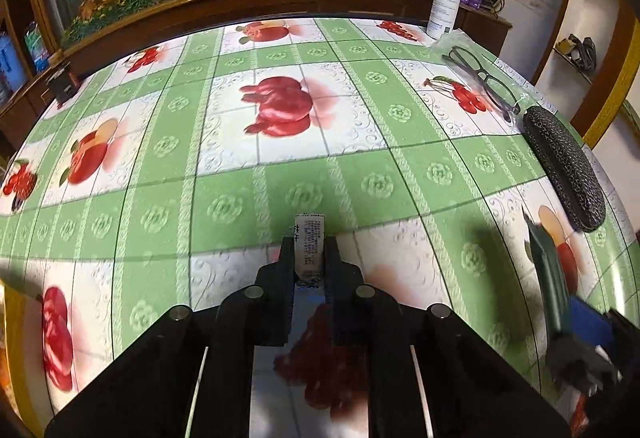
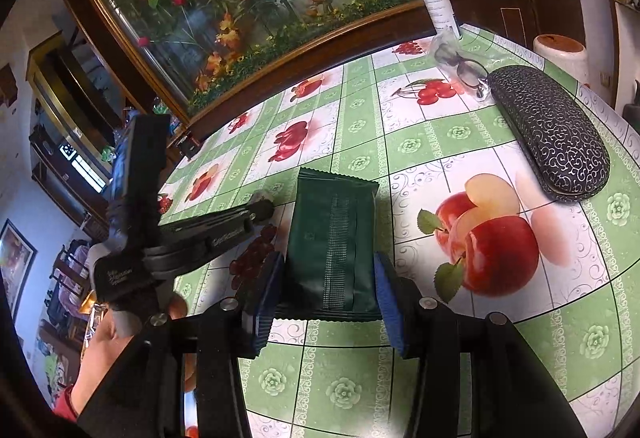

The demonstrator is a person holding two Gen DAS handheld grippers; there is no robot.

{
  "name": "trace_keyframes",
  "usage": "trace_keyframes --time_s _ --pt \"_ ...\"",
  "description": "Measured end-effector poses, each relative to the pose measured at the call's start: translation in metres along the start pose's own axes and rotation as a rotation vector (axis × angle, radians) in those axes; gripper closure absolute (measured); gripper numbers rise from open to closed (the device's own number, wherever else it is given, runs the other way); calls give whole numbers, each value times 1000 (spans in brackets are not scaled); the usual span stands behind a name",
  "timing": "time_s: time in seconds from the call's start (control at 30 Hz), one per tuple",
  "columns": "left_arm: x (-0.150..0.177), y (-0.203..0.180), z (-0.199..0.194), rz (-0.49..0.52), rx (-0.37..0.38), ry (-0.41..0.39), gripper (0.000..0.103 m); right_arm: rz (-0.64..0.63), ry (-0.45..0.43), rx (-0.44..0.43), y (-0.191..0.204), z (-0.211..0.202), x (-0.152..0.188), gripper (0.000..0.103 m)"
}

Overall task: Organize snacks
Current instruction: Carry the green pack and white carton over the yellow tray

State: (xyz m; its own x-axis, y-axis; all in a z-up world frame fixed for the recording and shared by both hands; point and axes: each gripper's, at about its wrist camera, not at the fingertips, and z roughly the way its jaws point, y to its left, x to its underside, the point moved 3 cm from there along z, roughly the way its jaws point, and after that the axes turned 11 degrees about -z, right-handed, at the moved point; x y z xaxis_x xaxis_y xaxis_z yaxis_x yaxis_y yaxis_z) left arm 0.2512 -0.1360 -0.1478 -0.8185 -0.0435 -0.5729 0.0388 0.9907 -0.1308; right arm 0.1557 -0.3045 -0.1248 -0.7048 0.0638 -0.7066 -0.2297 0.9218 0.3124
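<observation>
Nearest in the right wrist view, the right gripper (image 2: pixel 326 302) with blue ribbed pads holds a flat dark green foil snack packet (image 2: pixel 332 238) by its two long sides, near the packet's near end. The jaws stand at a middling width, set by the packet's breadth. The packet juts forward just above the green-and-white fruit-print plastic tablecloth (image 2: pixel 500 366), its crimped far end free. I judge it light and thin, with a slick wrapper that dents easily and contents that may crack under a hard squeeze. A side grip close to the middle of its length looks steadier than one at the end, where the packet could droop or twist.

To the left, the black left gripper (image 1: pixel 310 250) is clamped nearly shut on a slim silvery-white printed sachet (image 1: pixel 309 238), held edge-on so only a narrow strip shows between the fingers. It seems very light and limp, so a pinch on the sealed edge should suffice. Whether it is lifted or touching the cloth I cannot tell.

Farther off on the right lies a long black spectacle case with silver scrollwork (image 2: pixel 550 136), and beyond it dark-framed eyeglasses (image 1: pixel 482 82) on a clear plastic bag. At the far edge stands a white spray bottle (image 1: pixel 445 0).
</observation>
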Motion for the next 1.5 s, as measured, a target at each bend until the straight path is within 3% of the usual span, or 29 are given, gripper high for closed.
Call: trace_keyframes --time_s 0.2,0.43,0.9,1.5 --pt "30 29 -36 -73 -6 -19 93 -8 6 -13 3 2 2 56" --pt "60 61 -82 -131 -100 -75 93 -77 10 -36 29 1 5 56" --pt "92 117 -152 -211 -209 -199 92 -175 -33 -185 124 -18 24 57" --pt "119 207 -194 -359 -286 -257 92 -381 43 -299 258 6 43 57"
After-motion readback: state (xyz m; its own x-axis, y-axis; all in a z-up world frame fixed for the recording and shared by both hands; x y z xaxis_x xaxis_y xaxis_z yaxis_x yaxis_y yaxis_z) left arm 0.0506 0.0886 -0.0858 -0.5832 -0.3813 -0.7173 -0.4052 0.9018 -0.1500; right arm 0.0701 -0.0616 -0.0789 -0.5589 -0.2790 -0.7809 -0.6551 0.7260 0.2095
